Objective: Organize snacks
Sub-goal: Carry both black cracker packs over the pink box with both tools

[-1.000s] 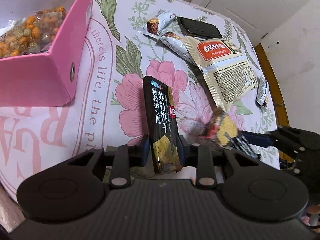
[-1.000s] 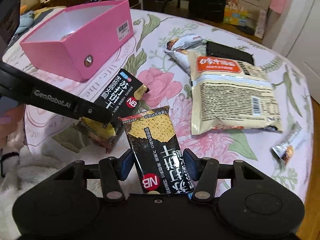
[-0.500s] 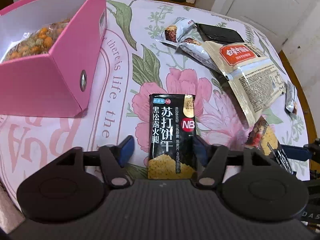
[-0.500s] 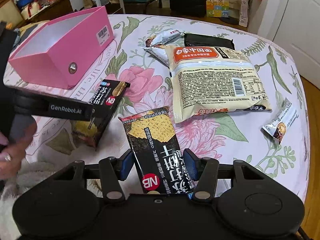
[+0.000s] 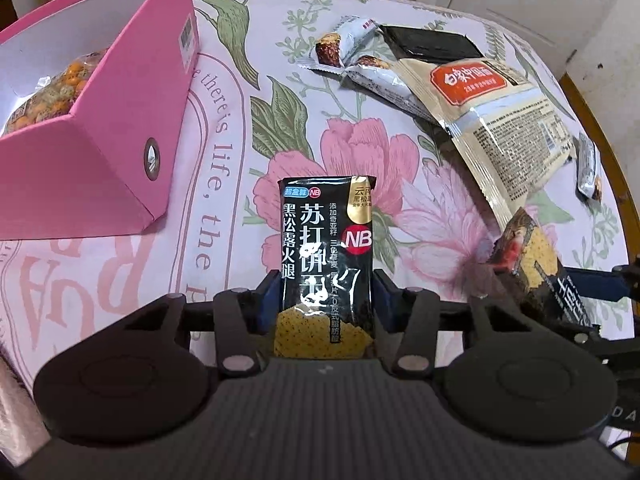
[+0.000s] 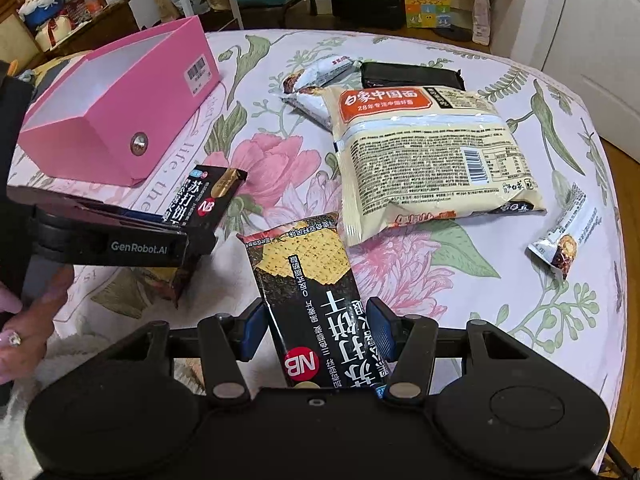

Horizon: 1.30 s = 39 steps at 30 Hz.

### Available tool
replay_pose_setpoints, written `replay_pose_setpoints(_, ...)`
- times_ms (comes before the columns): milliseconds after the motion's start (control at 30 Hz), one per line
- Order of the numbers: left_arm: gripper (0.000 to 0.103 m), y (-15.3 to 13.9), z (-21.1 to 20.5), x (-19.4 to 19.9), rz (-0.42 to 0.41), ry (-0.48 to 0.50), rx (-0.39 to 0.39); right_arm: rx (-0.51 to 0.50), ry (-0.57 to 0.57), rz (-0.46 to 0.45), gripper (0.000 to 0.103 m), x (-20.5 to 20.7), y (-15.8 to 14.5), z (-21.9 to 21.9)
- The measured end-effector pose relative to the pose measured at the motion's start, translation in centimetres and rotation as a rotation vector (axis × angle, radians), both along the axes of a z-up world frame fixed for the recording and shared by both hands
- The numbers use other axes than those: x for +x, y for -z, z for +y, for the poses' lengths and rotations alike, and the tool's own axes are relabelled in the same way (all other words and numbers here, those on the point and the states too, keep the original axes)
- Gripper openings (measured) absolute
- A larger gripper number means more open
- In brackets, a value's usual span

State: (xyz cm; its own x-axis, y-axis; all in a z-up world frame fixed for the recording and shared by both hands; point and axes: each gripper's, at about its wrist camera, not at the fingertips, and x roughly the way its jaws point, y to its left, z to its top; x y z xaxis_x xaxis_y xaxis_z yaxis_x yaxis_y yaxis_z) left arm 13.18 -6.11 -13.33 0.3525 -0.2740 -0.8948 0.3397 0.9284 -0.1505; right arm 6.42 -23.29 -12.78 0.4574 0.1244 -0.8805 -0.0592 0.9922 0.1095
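A black cracker pack (image 5: 326, 248) lies face up between the fingers of my left gripper (image 5: 326, 280). The jaws are closing, and the blue pads touch both long sides of the pack, whose film is crinkled. My right gripper (image 6: 316, 312) is shut on a second black cracker pack (image 6: 308, 280), which sticks out forward just above the flowered tablecloth (image 6: 400, 272). In the left wrist view that second pack (image 5: 532, 256) shows at the right edge. The pink box (image 5: 120, 152) stands to the left with a bag of orange and green snacks (image 5: 52, 92) inside.
A beige noodle pack (image 6: 424, 152) lies mid-table, with two small white bars (image 6: 320, 72) and a flat black pack (image 6: 412, 76) behind it. Another small bar (image 6: 564, 232) lies near the table's right edge. A person's hand (image 6: 24, 320) holds the left gripper.
The left jaws let go of the cracker pack, which went from edge-on to flat, then closed back onto its sides. The left gripper sank a little. The right gripper kept its pack.
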Motion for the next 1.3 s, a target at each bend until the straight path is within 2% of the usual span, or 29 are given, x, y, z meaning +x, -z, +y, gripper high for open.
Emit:
replay_pose_setpoints(167, 0.046, -0.7, 0.4, -0.5, 0.051, 0.019, -0.028, 0.027, -0.002, 0.028, 0.059, -0.3, 0.2, 0.4)
replay_pose_setpoints(300, 0.046, -2.3, 0.7, -1.5, 0.067, 0.037, -0.016, 0.01, -0.008, 0.026, 0.059, -0.7, -0.6, 0.8)
replay_pose_setpoints(667, 0.046, -9.1, 6.3, -4.3, 0.05, 0.084, -0.118, -0.03, -0.036, -0.055, 0.059, -1.6, -6.8, 2.8)
replay_pose_setpoints(833, 0.046, -12.0, 9.9, -4.6, -0.012, 0.068, -0.099, -0.018, -0.096, -0.103, 0.059, -1.2, -9.9, 5.4)
replay_pose_setpoints(1033, 0.046, -15.4, 15.3, -2.4, -0.1, -0.002, -0.089, -0.016, -0.206, -0.17, 0.059, 1.1, -12.9, 10.4)
replay_pose_setpoints(1300, 0.046, -16.7, 22.7, 3.1, -0.189, -0.155, -0.081, 0.066, -0.255, -0.179, 0.059, 8.1, -13.6, 16.2)
